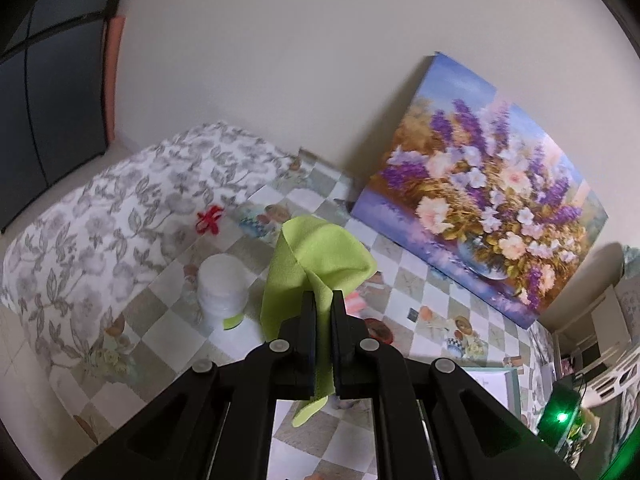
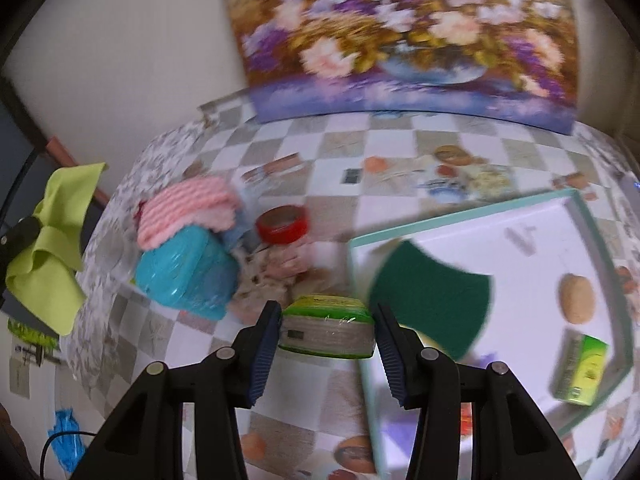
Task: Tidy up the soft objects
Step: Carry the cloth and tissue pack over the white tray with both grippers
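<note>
The left gripper [image 1: 323,312] is clamped on a lime-green cloth [image 1: 320,256], lifted above the checked tablecloth [image 1: 420,280]. The right gripper [image 2: 326,332] pinches a wrapped sponge [image 2: 328,332] just left of the white tray [image 2: 580,216], where a dark green scouring pad [image 2: 432,296] lies

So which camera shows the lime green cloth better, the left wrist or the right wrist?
The right wrist view: the lime green cloth hangs in full view at the left edge, clamped in the left gripper, so its draped shape is visible. In the left wrist view the cloth is nearer, but the fingers hide its pinched part.
</note>
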`<state>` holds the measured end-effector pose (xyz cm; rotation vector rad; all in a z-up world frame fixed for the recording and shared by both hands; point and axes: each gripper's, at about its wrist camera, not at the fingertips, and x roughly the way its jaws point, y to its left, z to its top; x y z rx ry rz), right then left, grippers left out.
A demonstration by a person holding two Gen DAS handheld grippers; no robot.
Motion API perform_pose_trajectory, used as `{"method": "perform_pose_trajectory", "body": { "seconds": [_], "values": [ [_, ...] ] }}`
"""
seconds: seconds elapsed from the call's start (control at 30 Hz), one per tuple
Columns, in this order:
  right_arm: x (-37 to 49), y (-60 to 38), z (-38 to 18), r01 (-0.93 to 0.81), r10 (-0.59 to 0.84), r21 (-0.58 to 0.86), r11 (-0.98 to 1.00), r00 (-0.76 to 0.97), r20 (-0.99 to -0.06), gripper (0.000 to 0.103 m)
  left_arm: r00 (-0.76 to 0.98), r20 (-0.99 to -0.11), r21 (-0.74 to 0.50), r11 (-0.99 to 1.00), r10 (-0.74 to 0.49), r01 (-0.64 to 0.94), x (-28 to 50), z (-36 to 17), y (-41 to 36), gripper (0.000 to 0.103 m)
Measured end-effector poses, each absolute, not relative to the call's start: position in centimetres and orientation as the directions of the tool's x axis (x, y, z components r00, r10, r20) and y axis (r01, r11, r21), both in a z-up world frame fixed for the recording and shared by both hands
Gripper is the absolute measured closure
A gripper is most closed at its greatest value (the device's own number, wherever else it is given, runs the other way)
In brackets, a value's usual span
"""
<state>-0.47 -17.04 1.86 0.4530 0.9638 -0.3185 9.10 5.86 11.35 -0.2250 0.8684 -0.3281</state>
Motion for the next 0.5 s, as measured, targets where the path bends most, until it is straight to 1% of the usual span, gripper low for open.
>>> {"method": "perform_pose_trajectory", "body": {
  "seconds": [0.17,0.27,0.4,0.5],
  "values": [
    [-2.6,-21.1,3.8,0.532,-0.146,0.195,0.824,0.531,-0.835,0.053,0.566,-0.722,-0.305,0.917,-0.398,0.255,8.5,11.7,2.4,0.097],
    [-3.7,-24.2,4.6,0.598,-0.193,0.19,0.779,0.516,-0.835,0.053,0.529,-0.728,-0.297,0.896,-0.437,0.331,7.8,12.1,-1.2,0.097],
    [-5.6,-28.3,4.4,0.673,-0.228,0.211,0.709,0.501,-0.835,0.053,0.486,-0.733,-0.27,0.859,-0.476,0.434,6.6,12.5,-6.3,0.097],
    [-7.2,-30.4,3.6,0.718,-0.255,0.199,0.667,0.471,-0.844,0.053,0.435,-0.745,-0.257,0.819,-0.507,0.513,5.2,12.2,-10.6,0.097]
  ]
}}
